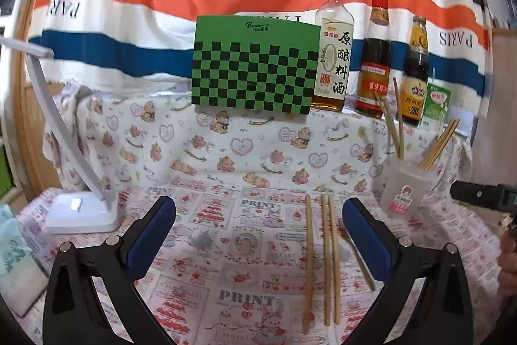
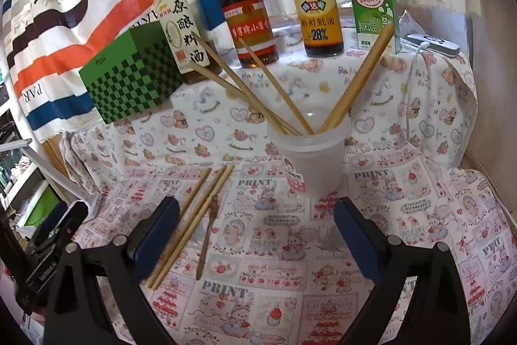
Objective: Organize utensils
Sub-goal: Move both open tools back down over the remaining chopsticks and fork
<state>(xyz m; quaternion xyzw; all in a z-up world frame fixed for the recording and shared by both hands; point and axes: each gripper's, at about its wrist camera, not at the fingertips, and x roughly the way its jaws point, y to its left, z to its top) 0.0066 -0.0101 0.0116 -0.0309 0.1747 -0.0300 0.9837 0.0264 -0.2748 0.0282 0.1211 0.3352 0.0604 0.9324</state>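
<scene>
Chopsticks (image 1: 328, 261) lie parallel, pointing toward the cup (image 1: 402, 191) (both tongs agape).

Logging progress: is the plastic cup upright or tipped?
Upright. The plastic cup stands on its base with its rim up, and chopsticks lean out of it.

Bright, even light, soft shadows; strong fisheye bending and dark corners, slight blur.
</scene>
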